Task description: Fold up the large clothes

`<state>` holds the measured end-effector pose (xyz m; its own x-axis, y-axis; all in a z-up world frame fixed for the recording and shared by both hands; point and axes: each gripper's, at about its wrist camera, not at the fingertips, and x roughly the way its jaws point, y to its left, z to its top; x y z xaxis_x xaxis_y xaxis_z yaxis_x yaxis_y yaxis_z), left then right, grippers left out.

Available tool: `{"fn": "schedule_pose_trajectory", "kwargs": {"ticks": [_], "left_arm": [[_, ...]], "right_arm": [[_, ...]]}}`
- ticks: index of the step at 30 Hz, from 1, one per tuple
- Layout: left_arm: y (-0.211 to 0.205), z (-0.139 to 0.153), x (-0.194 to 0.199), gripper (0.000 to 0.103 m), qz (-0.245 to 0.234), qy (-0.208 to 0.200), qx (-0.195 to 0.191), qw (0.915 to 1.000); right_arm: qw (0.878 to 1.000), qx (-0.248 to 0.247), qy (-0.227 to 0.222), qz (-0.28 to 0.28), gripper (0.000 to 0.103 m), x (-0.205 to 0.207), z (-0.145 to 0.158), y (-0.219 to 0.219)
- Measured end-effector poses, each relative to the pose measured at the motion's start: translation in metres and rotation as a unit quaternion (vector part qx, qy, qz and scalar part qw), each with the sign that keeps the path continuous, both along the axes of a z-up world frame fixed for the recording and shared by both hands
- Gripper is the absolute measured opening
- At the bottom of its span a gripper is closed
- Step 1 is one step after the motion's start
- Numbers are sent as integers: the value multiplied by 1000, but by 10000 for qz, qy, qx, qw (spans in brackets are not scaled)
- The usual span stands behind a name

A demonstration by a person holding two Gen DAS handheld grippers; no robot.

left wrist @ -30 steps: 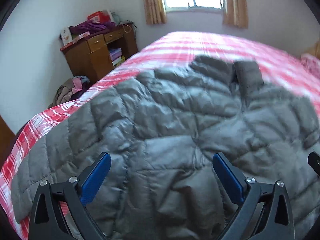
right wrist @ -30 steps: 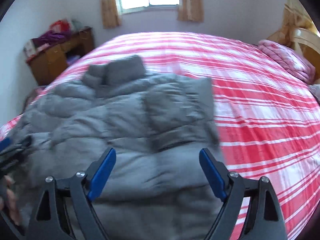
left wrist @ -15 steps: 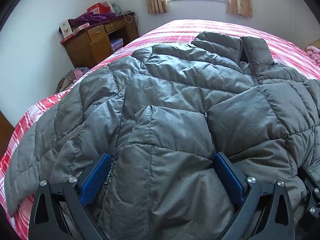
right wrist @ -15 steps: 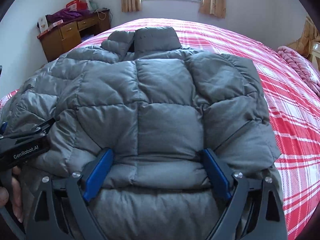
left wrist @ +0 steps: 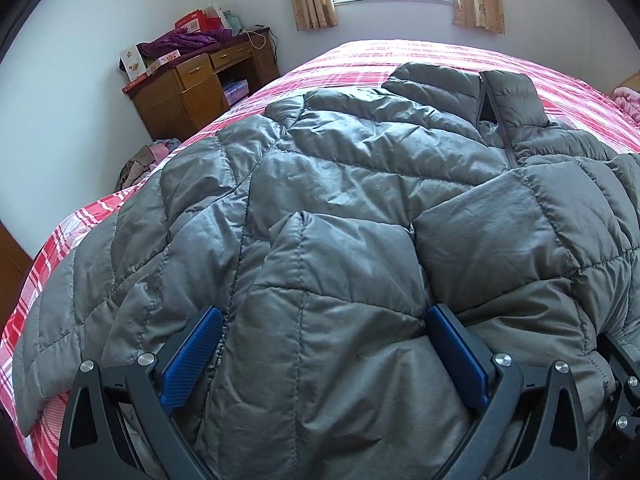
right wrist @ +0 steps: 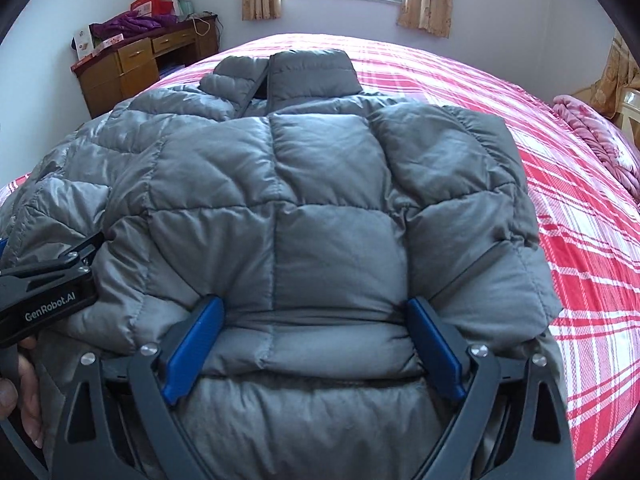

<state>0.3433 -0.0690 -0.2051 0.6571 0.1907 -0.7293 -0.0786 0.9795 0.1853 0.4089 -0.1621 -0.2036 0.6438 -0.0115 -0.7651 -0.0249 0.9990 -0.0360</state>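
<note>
- The bed [right wrist: 540, 152], under a red plaid cover, filled most of both views, with bare cover open to the right and beyond the collar, which gave room to fold that way.
- The grey puffer jacket [right wrist: 312, 184] lay spread front-up on the near left part of the bed, its collar [right wrist: 304, 68] towards the window; its left side reached close to the bed's left edge, so there was little room on that side.
- Judging by how it lay, the fold had barely begun: the body was flat, the right sleeve [right wrist: 472, 184] seemed laid in over the front, and the lengthwise fold was not yet done.
- A wooden desk [left wrist: 192, 92] stood well apart in the far corner.
- The left gripper [left wrist: 320, 344] had its fingers wide apart, pressed down around the bulging hem, not pinching it.
- The right gripper [right wrist: 316, 340] was likewise spread wide astride the hem [right wrist: 312, 356], gripping nothing.
</note>
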Motion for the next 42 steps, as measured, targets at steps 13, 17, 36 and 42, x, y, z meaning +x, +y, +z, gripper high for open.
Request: {"fn": "schedule_pose_trajectory", "kwargs": {"ticks": [13,17,36,42], "left_arm": [[19,22,-1,102,-119,309,-165,9993],[61,72,-40,102,-218,-156,-378,9989],[353,34,-166,102,2170,226,-1613,9625],[345,19,-149,69,2054,311,-1884,9599]], "right_arm": [[10000,-27,91,14,96,2,3,-1],[9999,-2,-147,-84,97,-26,28,-10],[9972,276,-683,119,99,-173,38,2],[9966,168,-795,122,99,-180,40,5]]}}
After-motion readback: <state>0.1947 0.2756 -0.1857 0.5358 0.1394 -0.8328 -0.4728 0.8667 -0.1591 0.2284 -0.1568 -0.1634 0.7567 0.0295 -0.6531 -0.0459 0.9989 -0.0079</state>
